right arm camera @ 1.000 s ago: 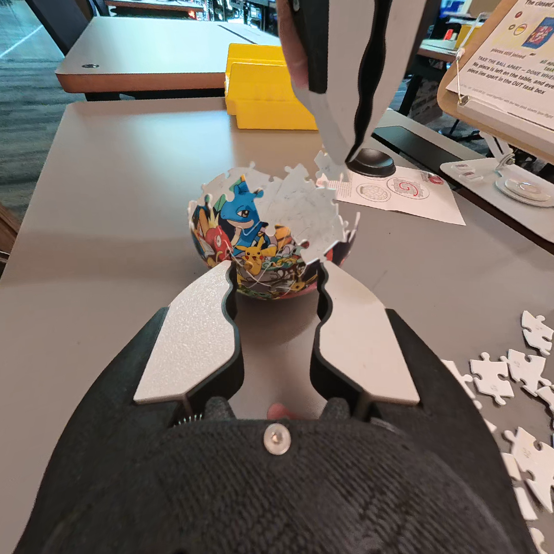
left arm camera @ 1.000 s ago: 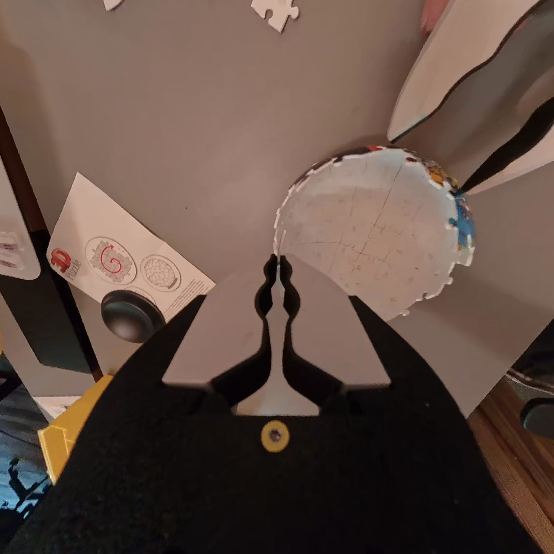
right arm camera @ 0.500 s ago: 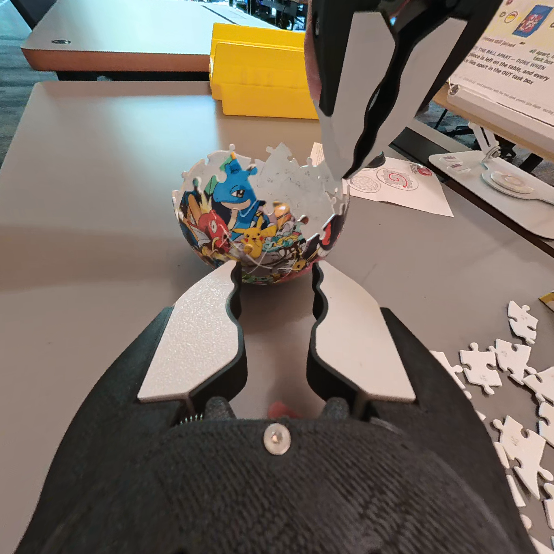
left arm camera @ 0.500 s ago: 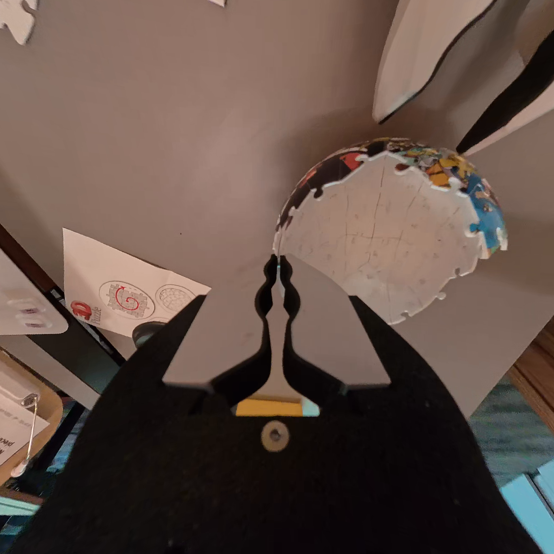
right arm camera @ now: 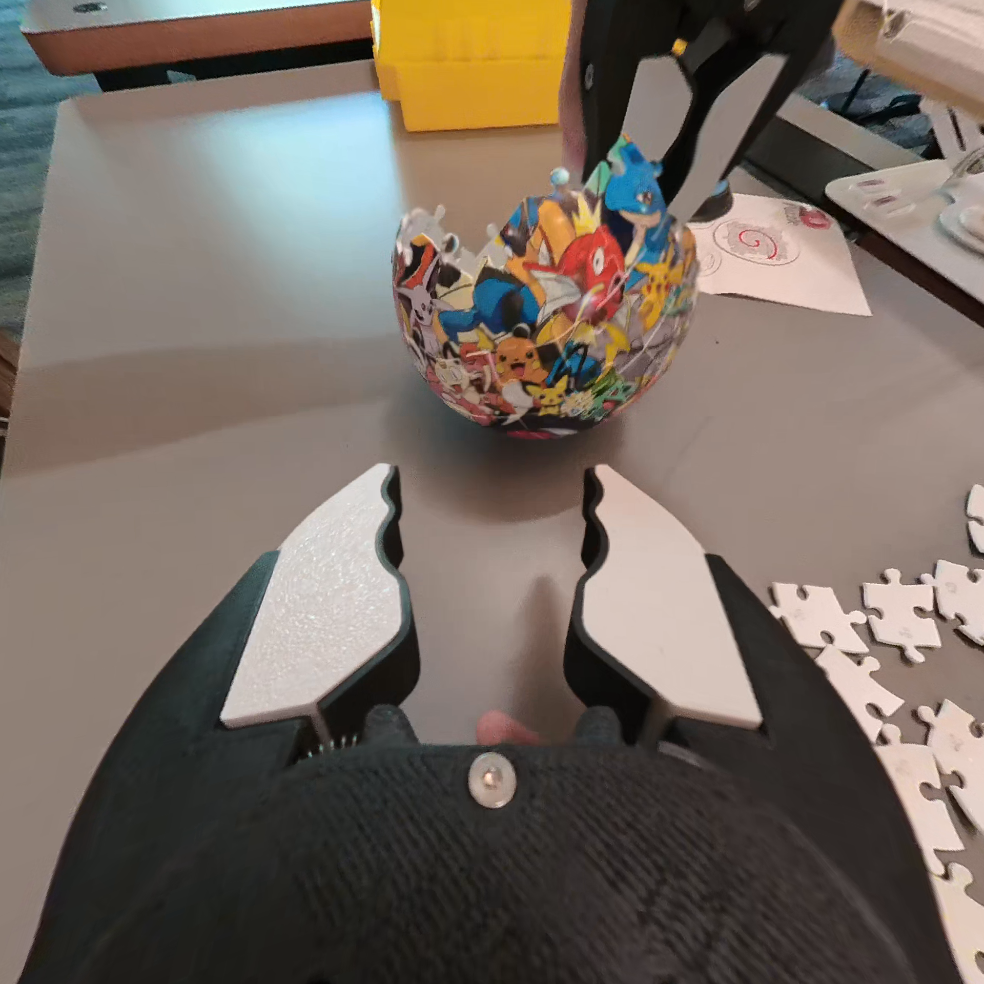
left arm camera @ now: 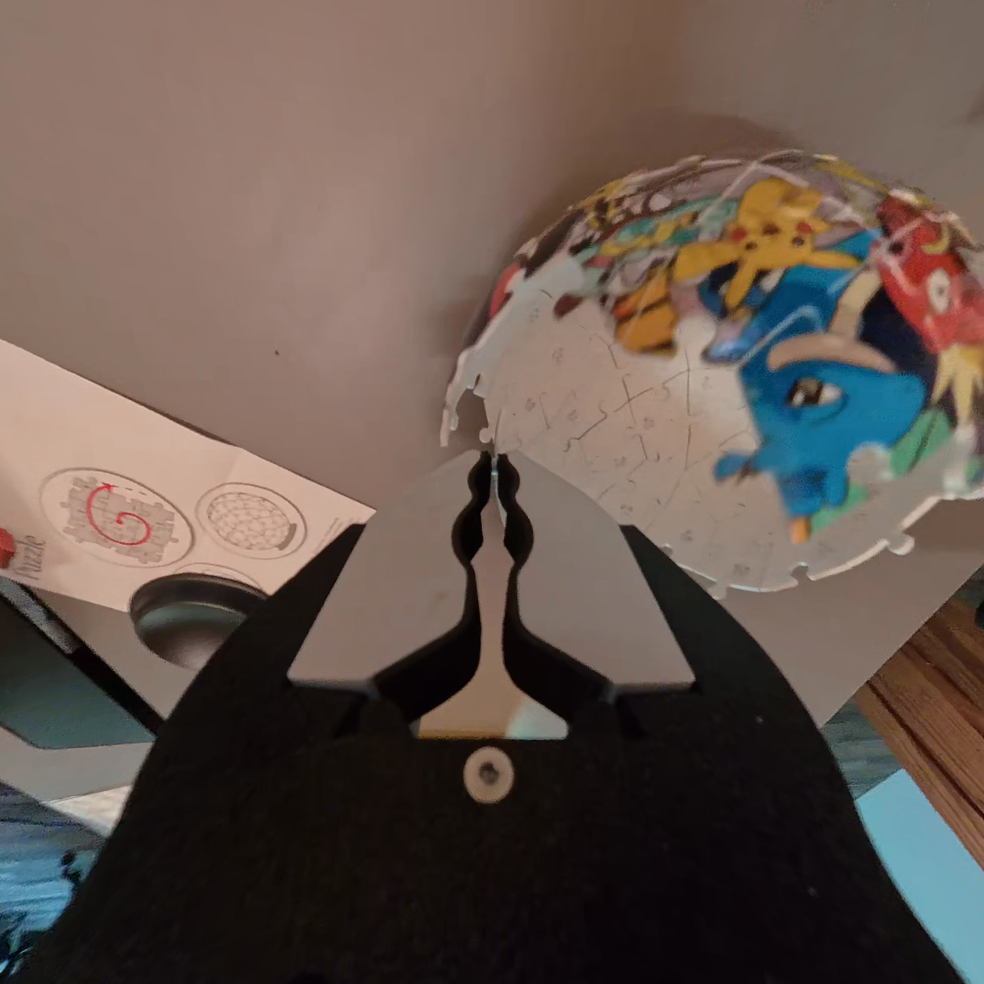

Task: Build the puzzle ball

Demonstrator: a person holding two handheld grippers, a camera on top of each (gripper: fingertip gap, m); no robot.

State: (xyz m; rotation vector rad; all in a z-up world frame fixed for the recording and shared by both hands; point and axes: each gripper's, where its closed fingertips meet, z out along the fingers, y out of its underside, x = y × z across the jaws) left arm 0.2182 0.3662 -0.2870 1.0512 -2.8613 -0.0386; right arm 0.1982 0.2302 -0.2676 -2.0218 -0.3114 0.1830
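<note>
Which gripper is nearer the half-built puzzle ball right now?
Left. The left gripper is shut on the rim of the puzzle ball, tipping it. The right gripper is open, apart from the ball, fingers short of its near side.

I see the half-built puzzle ball (right arm camera: 543,319) printed outside with crowded cartoon creatures in blue, red, yellow, orange and pink, its inside (left arm camera: 612,420) plain white. My right gripper (right arm camera: 491,474) has white finger plates on black. The loose puzzle pieces (right arm camera: 900,617) lie white-side up on the grey table (right arm camera: 213,266). The bin (right arm camera: 474,69) is bright yellow, the instruction sheet (left arm camera: 133,479) white with a red spiral.
</note>
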